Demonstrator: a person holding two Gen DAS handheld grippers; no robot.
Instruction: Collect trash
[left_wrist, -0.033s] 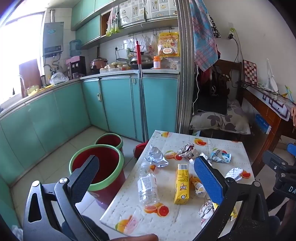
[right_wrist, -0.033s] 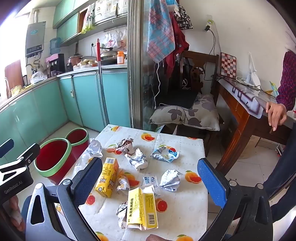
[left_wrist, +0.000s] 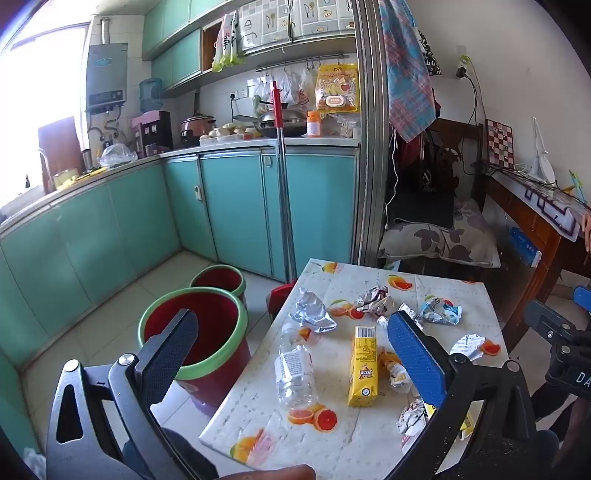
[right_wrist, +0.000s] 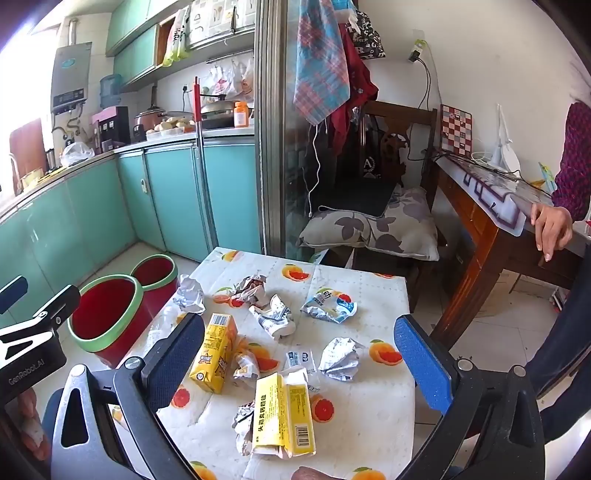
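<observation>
The left wrist view alone showed a clear plastic bottle (left_wrist: 294, 371) lying on its side near the table's (left_wrist: 369, 446) left edge, beside an upright-printed yellow juice carton (left_wrist: 363, 366) lying flat. The right wrist view instead showed a torn yellow box (right_wrist: 283, 415) at the near edge and a bystander's hand (right_wrist: 553, 228) resting on a wooden desk (right_wrist: 476, 225). Crumpled foil and paper wrappers (right_wrist: 340, 357) lay scattered across the orange-patterned tabletop. Two red bins with green rims (left_wrist: 207, 341) stood on the floor just left of the table. The left gripper (left_wrist: 291, 345) and right gripper (right_wrist: 299, 347) both hovered wide apart, holding nothing.
</observation>
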